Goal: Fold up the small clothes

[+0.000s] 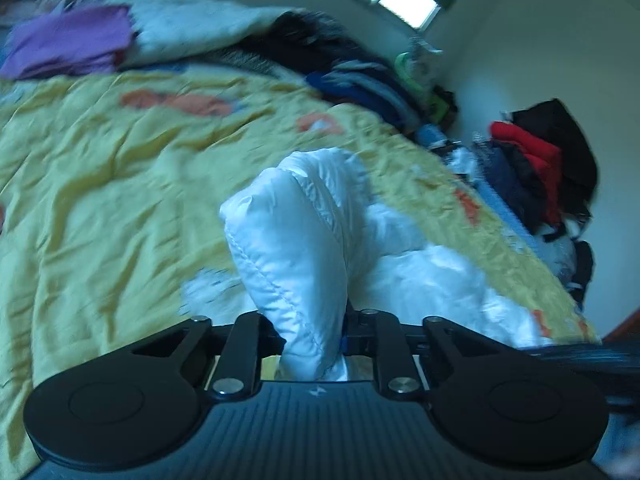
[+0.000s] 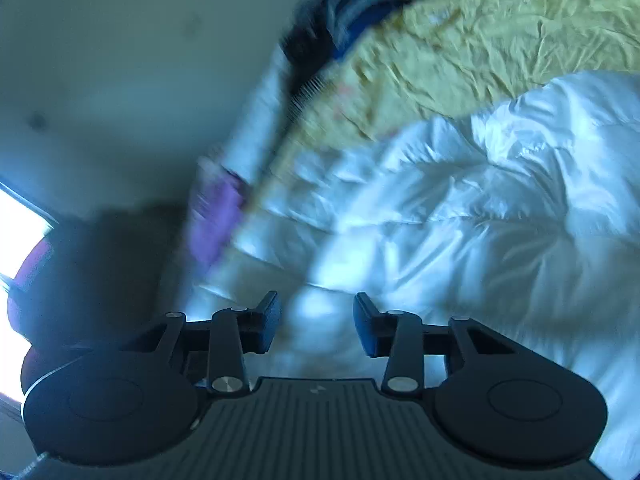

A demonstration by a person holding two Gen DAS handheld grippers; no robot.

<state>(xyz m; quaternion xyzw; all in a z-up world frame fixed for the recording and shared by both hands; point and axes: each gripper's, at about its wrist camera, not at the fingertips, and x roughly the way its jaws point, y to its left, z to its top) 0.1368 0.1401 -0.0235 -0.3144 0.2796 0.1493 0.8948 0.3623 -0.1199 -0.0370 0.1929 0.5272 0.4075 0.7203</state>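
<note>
White padded garment (image 1: 296,248): on the yellow bedspread (image 1: 100,184); one edge pinched in the nearly closed left tongs (image 1: 312,344) and raised, probably to fold over. Right tongs (image 2: 316,320): partly open, empty, over the garment's near edge.

Each black two-finger left gripper (image 1: 314,334) and right gripper (image 2: 316,322) has a ribbed dark body, round side discs, silver pivot screws, and blue-tinged fingertip pads (image 2: 366,330).
</note>
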